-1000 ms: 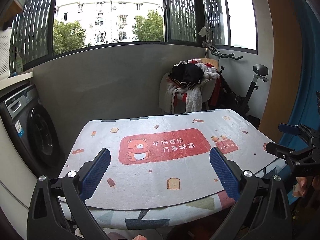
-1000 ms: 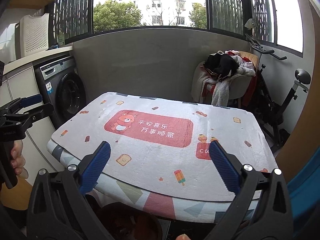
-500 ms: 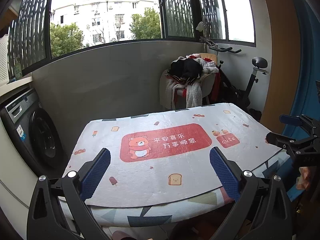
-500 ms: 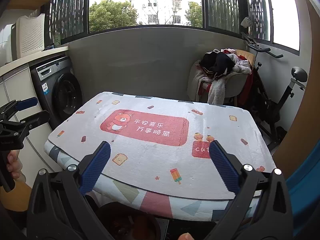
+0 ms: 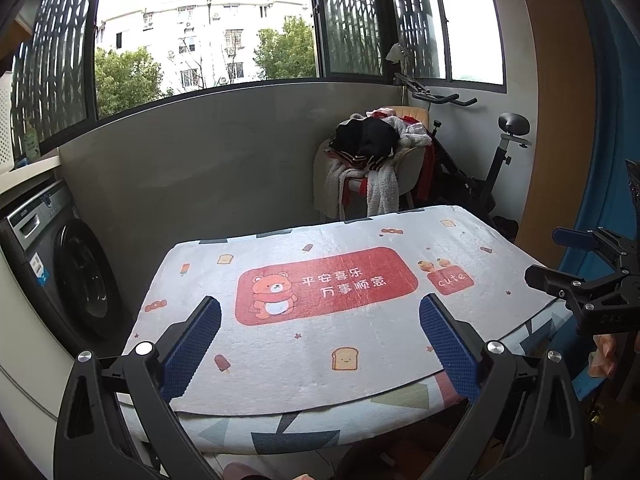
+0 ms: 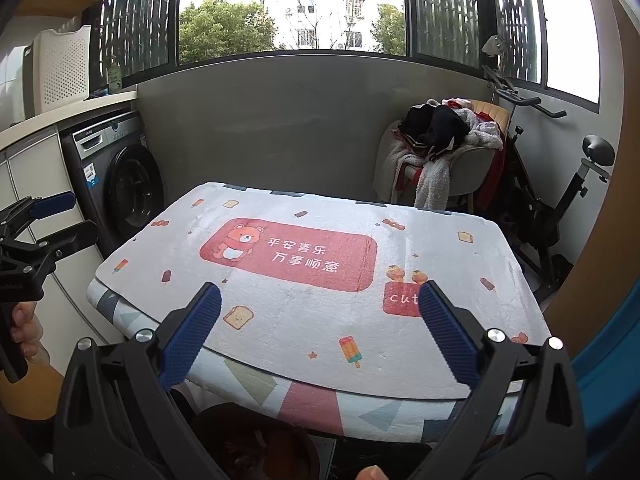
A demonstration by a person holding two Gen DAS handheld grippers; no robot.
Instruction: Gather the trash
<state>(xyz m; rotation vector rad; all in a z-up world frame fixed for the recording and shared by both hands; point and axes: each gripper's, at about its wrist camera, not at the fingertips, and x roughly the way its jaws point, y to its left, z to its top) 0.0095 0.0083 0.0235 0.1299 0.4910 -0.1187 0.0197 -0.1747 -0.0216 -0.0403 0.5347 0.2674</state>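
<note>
The table (image 5: 400, 396) (image 6: 248, 380) is covered by a white mat (image 5: 344, 320) (image 6: 304, 320) printed with a red bear panel. No loose trash shows on the mat in either view. My left gripper (image 5: 320, 344) (image 6: 78, 218) hangs open over the table's near left edge, with nothing between its blue pads. My right gripper (image 6: 320, 336) (image 5: 548, 258) is open too, held over the near right edge with nothing in it. A dark round bin (image 6: 256, 448) sits below the table's near edge, partly hidden by the right gripper's frame.
A washing machine (image 6: 124, 188) stands at the left under a counter. Behind the table are a chair piled with clothes (image 5: 372, 160) and an exercise bike (image 6: 560, 200) in the right corner. A grey wall under windows closes off the far side.
Both views have drifted only slightly, with the room shifting a little up and left. Both grippers have stayed open with nothing in them.
</note>
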